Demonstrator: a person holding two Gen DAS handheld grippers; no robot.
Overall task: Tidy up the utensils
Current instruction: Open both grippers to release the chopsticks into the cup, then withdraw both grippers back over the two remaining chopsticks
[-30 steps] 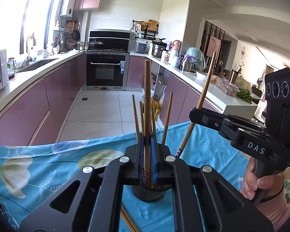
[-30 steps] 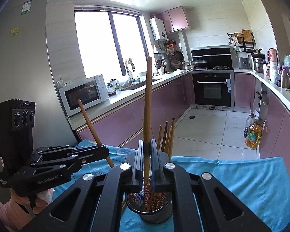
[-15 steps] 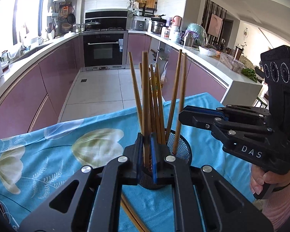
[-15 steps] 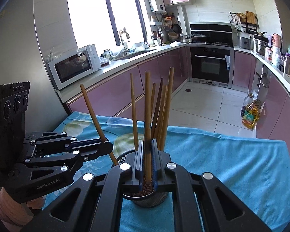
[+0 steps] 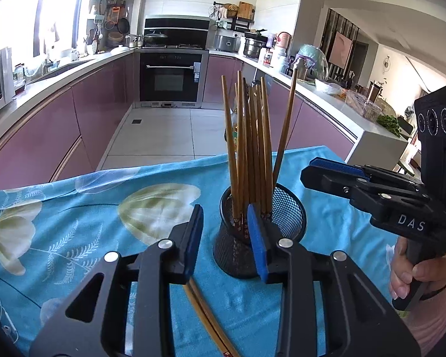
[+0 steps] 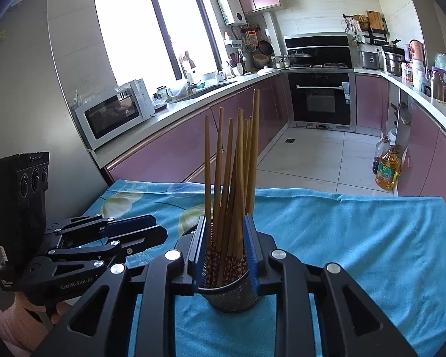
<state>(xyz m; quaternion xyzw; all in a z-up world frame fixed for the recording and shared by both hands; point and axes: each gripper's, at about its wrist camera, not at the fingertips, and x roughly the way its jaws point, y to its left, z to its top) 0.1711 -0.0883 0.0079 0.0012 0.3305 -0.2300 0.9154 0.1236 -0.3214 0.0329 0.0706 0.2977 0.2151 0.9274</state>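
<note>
A black mesh holder (image 5: 288,217) stands on the blue cloth and holds several wooden chopsticks (image 5: 252,148) upright. My left gripper (image 5: 225,238) is open and empty, just in front of the holder, its right pad (image 5: 257,247) beside the holder's wall. My right gripper (image 6: 225,250) is open, its blue pads on either side of the holder's top (image 6: 232,291) and the chopsticks (image 6: 238,172). It also shows in the left wrist view (image 5: 333,171), right of the holder. Loose chopsticks (image 5: 211,324) lie on the cloth under my left gripper.
The table carries a blue floral cloth (image 5: 74,223) whose far edge drops to the tiled kitchen floor (image 5: 163,131). Purple cabinets, an oven (image 6: 321,101) and a microwave (image 6: 113,113) stand beyond. An oil bottle (image 6: 386,172) stands on the floor.
Both grippers have opened and let their chopsticks drop into the holder. Both cameras have pulled back and tilted slightly, so the holder now shows lower and farther.
</note>
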